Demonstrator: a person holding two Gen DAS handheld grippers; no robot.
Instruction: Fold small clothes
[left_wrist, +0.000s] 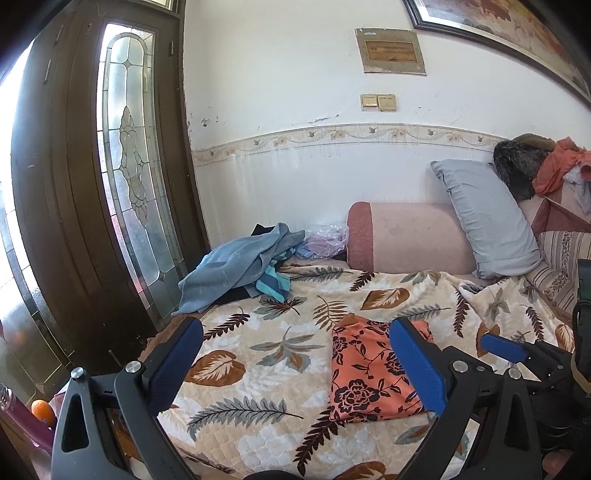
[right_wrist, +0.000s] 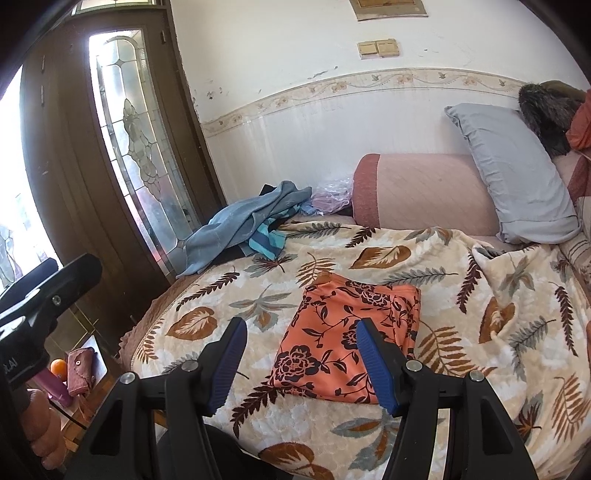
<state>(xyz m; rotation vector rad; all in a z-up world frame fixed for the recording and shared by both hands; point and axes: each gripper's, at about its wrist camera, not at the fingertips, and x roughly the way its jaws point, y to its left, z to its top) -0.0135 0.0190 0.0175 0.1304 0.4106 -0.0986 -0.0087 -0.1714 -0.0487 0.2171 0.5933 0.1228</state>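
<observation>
An orange garment with dark flowers (left_wrist: 364, 373) lies folded flat on the leaf-print blanket (left_wrist: 280, 354); it also shows in the right wrist view (right_wrist: 343, 332). My left gripper (left_wrist: 295, 354) is open and empty, held above the blanket to the left of the garment. My right gripper (right_wrist: 299, 354) is open and empty, hovering over the garment's near edge. Its blue finger (left_wrist: 502, 347) shows at the right of the left wrist view. A heap of unfolded blue clothes (right_wrist: 251, 221) lies at the bed's far left corner.
A grey pillow (right_wrist: 513, 173) leans on a pink bolster (right_wrist: 424, 192) by the wall. More clothes (left_wrist: 535, 166) are piled at the far right. A brown door with glass (left_wrist: 122, 166) stands left. A low table with an orange (right_wrist: 59, 367) is below left.
</observation>
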